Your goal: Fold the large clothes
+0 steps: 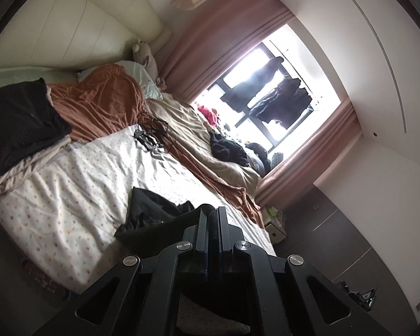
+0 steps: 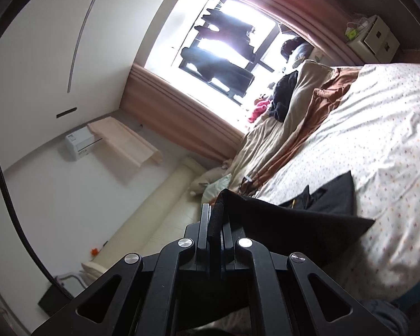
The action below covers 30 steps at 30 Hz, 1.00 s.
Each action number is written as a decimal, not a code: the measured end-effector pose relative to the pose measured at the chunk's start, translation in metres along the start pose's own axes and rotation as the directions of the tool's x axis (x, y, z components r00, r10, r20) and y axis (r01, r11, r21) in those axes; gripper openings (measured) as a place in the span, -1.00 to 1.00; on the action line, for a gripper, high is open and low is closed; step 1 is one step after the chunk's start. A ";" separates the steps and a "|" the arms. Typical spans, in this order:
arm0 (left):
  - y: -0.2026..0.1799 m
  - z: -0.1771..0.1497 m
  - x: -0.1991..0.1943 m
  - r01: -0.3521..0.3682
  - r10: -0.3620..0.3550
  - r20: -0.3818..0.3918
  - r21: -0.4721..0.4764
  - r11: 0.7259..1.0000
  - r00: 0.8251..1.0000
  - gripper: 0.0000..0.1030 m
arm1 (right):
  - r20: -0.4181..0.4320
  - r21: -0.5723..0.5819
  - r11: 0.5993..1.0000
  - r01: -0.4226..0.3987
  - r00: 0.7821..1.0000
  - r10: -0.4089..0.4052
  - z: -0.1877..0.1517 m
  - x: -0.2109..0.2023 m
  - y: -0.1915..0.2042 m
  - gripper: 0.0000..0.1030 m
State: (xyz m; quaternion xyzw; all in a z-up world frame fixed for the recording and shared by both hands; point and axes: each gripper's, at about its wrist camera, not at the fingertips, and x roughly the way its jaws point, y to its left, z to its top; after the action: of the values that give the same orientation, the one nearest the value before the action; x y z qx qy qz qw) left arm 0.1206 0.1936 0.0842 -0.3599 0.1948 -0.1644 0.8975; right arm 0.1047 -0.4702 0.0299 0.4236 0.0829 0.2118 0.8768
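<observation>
A black garment (image 1: 151,210) lies partly on the white dotted bedsheet (image 1: 78,184) and rises toward my left gripper (image 1: 212,212), which is shut on an edge of its cloth. In the right wrist view the same black garment (image 2: 299,212) hangs stretched from my right gripper (image 2: 216,210), shut on another edge, with its lower part trailing on the bedsheet (image 2: 378,128). Both grippers are lifted above the bed.
A folded black cloth (image 1: 19,123) rests on pale fabrics at the head of the bed. An orange blanket (image 1: 103,103) and a beige duvet (image 1: 198,137) lie along the window side, with cables (image 1: 151,134) and dark clothes (image 1: 226,148). Pink curtains (image 1: 218,42) frame the window.
</observation>
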 end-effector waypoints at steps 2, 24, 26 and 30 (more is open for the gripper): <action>-0.001 0.011 0.015 0.000 0.000 0.002 0.000 1.000 1.000 -0.92 | 0.008 0.002 1.000 0.004 1.000 -0.004 0.013 0.018 0.000 -0.90; 0.033 0.083 0.265 -0.154 0.155 -0.110 0.021 0.988 0.982 -0.92 | -0.024 0.103 0.971 0.217 0.976 -0.216 0.084 0.191 -0.119 -0.90; 0.044 0.080 0.282 -0.178 0.178 -0.119 0.009 0.984 0.977 -0.92 | -0.043 0.103 0.965 0.243 0.970 -0.239 0.084 0.202 -0.133 -0.89; 0.066 0.072 0.314 -0.210 0.206 -0.146 -0.013 0.978 0.968 -0.92 | -0.101 0.083 0.946 0.314 0.947 -0.305 0.076 0.222 -0.160 -0.89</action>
State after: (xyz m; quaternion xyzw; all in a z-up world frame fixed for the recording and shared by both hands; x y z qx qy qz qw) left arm 0.4374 0.1443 0.0126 -0.3374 0.2981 -0.0920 0.8882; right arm 0.3766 -0.5144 -0.0395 0.4384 0.1968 0.0853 0.8728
